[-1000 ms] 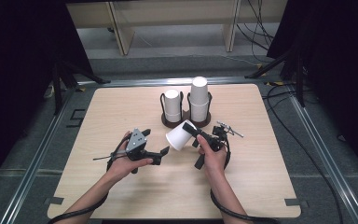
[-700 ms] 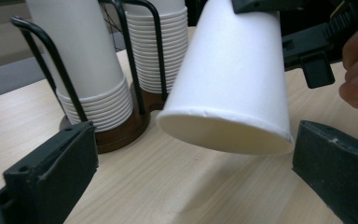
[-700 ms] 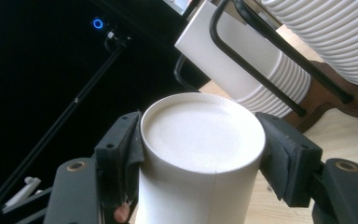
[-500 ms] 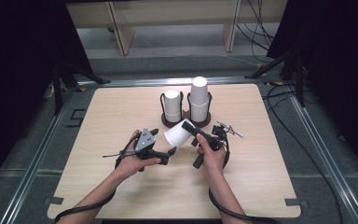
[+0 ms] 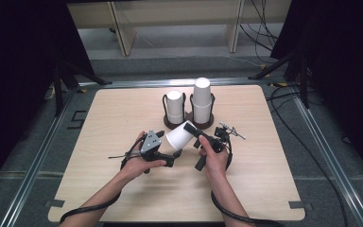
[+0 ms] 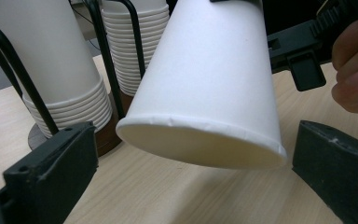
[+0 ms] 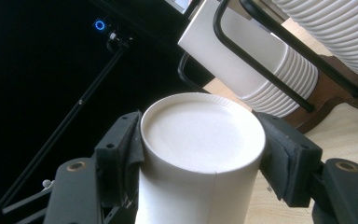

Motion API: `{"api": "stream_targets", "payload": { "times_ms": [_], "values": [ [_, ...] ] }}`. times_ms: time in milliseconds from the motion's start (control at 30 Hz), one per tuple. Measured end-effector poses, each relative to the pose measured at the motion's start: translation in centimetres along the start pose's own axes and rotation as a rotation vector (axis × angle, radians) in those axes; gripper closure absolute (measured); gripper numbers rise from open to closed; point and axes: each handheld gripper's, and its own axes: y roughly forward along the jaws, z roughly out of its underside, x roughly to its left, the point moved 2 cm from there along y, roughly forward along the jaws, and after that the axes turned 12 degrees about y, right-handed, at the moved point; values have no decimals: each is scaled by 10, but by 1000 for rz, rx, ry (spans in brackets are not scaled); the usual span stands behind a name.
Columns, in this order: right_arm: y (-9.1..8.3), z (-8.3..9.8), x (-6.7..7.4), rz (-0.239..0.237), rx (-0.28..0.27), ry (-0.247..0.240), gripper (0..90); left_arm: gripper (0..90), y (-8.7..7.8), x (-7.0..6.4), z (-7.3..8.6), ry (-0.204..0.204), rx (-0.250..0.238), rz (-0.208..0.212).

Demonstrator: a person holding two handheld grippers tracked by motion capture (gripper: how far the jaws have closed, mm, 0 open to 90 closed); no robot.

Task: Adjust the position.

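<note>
A white paper cup [image 5: 180, 136] is held tilted above the table, mouth towards the lower left. My right gripper [image 5: 196, 134] is shut on its closed base end. In the right gripper view both pads [image 7: 128, 140] press the cup [image 7: 200, 186] just below its bottom rim. My left gripper [image 5: 174, 155] sits at the cup's mouth. In the left gripper view its jaws stand wide on either side of the cup's open rim [image 6: 200, 144] without touching it, so the left gripper [image 6: 191, 140] is open.
Two stacks of upside-down white cups stand in black wire holders on brown bases behind the hands, a shorter one [image 5: 174, 108] on the left and a taller one [image 5: 202, 99] on the right. The wooden table [image 5: 123, 109] has dark surroundings and cables beyond its edges.
My left gripper has shifted a little to the right, closer to the cup's mouth. The right gripper and the cup have stayed in place.
</note>
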Motion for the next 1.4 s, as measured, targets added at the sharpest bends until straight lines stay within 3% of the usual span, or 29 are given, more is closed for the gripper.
{"api": "stream_targets", "payload": {
  "times_ms": [33,100,133,200,400,433,467,500,533,800,1033,1100,1267,1300,1400],
  "values": [
    [-1,1,2,-8,8,36,356,0,1,0,0,1,-5,1],
    [-1,1,2,-13,12,36,355,0,2,0,1,3,0,3],
    [-1,0,-1,-4,0,-2,355,0,3,-1,1,0,-7,4],
    [-1,-1,-1,-2,0,-5,355,0,4,-1,1,-1,-2,6],
    [0,0,1,-5,1,36,356,0,7,-2,1,-1,-27,1],
    [0,-1,-1,-19,2,19,356,0,7,-2,1,0,-24,0],
    [0,0,1,-10,4,50,356,0,7,-2,1,5,-15,0],
    [0,-1,1,-10,1,49,356,0,7,-2,1,4,-20,0],
    [-1,-2,-1,-7,-1,18,356,0,7,-2,1,2,-24,-1],
    [0,-2,-2,-7,1,18,356,0,7,-1,0,8,-28,-5],
    [1,0,-1,-9,5,57,355,0,10,-2,1,3,-33,-11],
    [1,-1,-3,-24,3,31,356,0,10,-2,1,5,-31,-10],
    [0,-2,-2,-10,2,38,356,18,11,-2,0,3,-40,-11],
    [0,-1,0,-10,5,70,355,24,13,-3,-1,-2,-63,-8],
    [0,-1,1,-10,8,76,356,37,11,-3,-2,-1,-55,-9]
  ]
}}
